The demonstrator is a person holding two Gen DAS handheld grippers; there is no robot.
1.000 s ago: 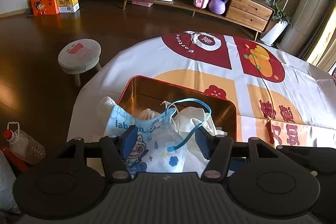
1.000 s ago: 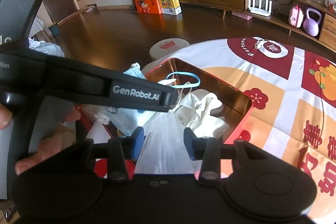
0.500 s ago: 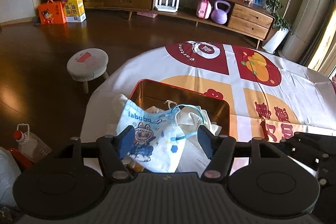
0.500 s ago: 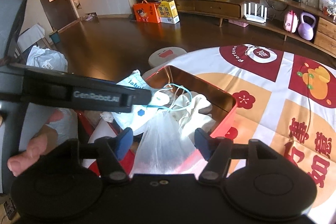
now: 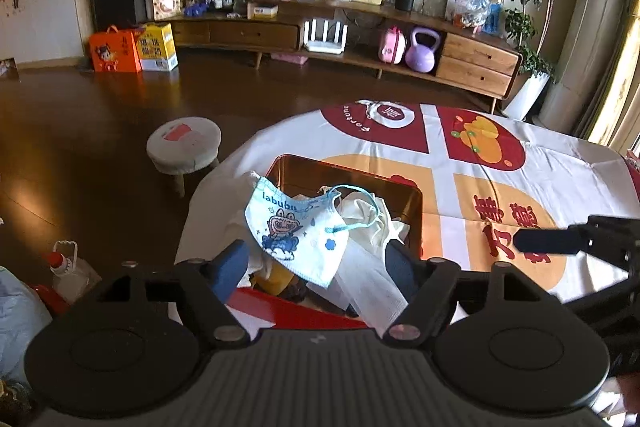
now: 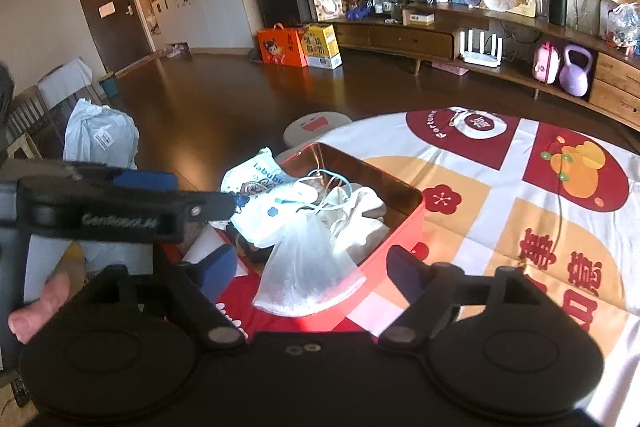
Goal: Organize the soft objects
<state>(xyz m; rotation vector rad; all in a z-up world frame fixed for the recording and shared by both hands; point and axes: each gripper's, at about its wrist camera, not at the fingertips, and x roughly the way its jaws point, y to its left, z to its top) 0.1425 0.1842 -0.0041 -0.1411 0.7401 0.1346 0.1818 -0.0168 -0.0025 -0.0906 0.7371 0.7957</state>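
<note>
Spreading apart and gripping nothing, left tongs [image 5: 316, 267] and right tongs [image 6: 308, 267] leave the printed mask [image 5: 298, 231] and mesh pouch [image 6: 308, 267] draped over the red tin [image 6: 396, 239] rim, apparently just dropped in.

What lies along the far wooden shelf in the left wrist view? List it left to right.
White router with upright antennas → pink toy case → purple kettlebell → two wooden drawers.

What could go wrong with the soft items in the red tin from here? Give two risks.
The labubu mask lies over the red tin's near-left rim, so it may slide out. The white mesh bag droops over the front wall and could fall onto the tablecloth. Neither opening gripper touches them.
</note>
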